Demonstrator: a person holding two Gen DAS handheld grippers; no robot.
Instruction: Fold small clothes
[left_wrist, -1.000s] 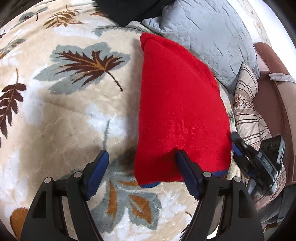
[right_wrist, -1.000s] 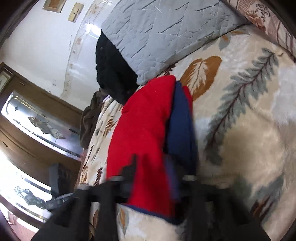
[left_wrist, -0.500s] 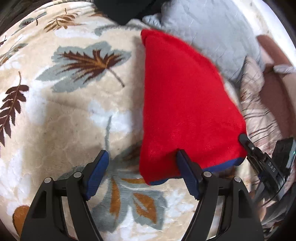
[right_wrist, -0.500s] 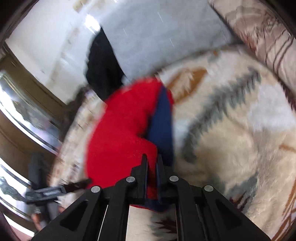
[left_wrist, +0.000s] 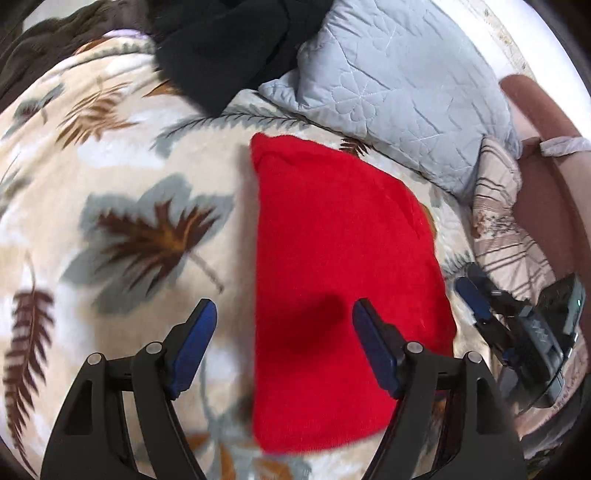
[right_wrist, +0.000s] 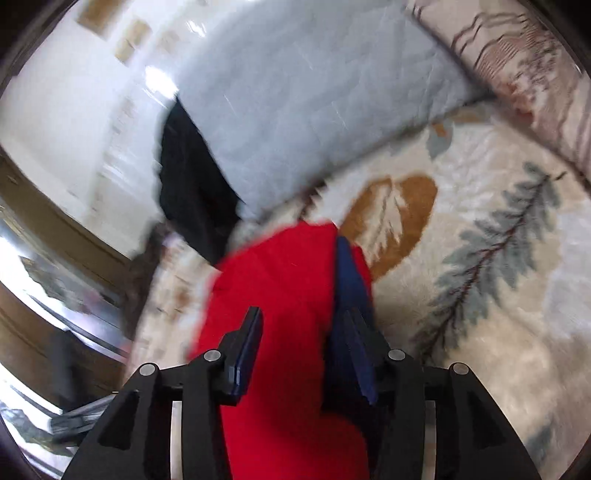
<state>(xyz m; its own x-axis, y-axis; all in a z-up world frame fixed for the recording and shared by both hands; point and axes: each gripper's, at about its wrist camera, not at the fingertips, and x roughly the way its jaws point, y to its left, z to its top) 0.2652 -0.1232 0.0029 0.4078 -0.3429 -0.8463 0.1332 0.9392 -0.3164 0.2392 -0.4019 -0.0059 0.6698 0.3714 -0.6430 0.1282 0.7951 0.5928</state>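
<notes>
A red knit garment (left_wrist: 340, 258), folded into a long panel, lies flat on the leaf-patterned blanket (left_wrist: 110, 184). My left gripper (left_wrist: 284, 325) hovers open above its near end, with its right finger over the cloth and its left finger over bare blanket. In the right wrist view the same red garment (right_wrist: 280, 280) shows a navy trim (right_wrist: 349, 280) along its right edge. My right gripper (right_wrist: 303, 332) is opening, with the cloth lying between and below its fingers and the pads off it. From the left wrist view the right gripper (left_wrist: 474, 302) sits just off the garment's right edge.
A grey quilted pillow (left_wrist: 388, 81) and a heap of black clothing (left_wrist: 221, 44) lie beyond the garment. A striped cushion (left_wrist: 495, 206) and a brown padded edge (left_wrist: 543, 192) border the right side. Bare blanket (right_wrist: 480, 332) stretches on both sides.
The right gripper, shut on the garment's navy-trimmed edge half a second ago, now has its jaws apart. The left gripper has drawn back and up, and the garment lies flatter.
</notes>
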